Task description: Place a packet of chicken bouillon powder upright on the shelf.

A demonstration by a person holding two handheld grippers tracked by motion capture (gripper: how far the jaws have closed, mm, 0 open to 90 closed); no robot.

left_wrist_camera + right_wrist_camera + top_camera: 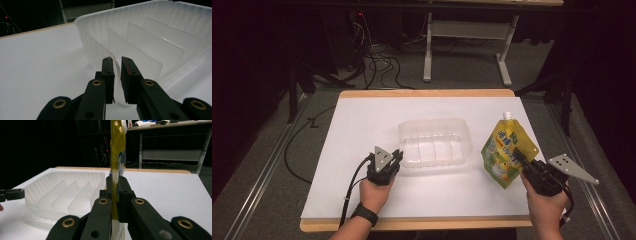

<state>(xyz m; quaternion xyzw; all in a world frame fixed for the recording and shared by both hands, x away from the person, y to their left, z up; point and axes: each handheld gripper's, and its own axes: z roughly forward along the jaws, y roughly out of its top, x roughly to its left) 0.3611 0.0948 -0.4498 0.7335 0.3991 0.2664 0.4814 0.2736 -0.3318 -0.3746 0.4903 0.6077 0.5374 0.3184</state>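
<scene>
Translucent plastic, ribbed and divided, forms the tray [435, 141] at mid-bench, and its near-left corner wall is pinched by the closed left hand-held gripper [117, 65]. A yellow-green spouted drink pouch [508, 150] is held upright above the bench's right side, clamped by the right hand-held gripper [115, 182]. A floppy pouch could be snagged on the tray rim; clear white bench [362, 125] is left all around.

Right tool [523, 163] on pouch [507, 150], beside tray [435, 127]

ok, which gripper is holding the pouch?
The right gripper: its jaws clamp the yellow pouch upright. The left gripper pinches the clear tray's rim instead.
</scene>
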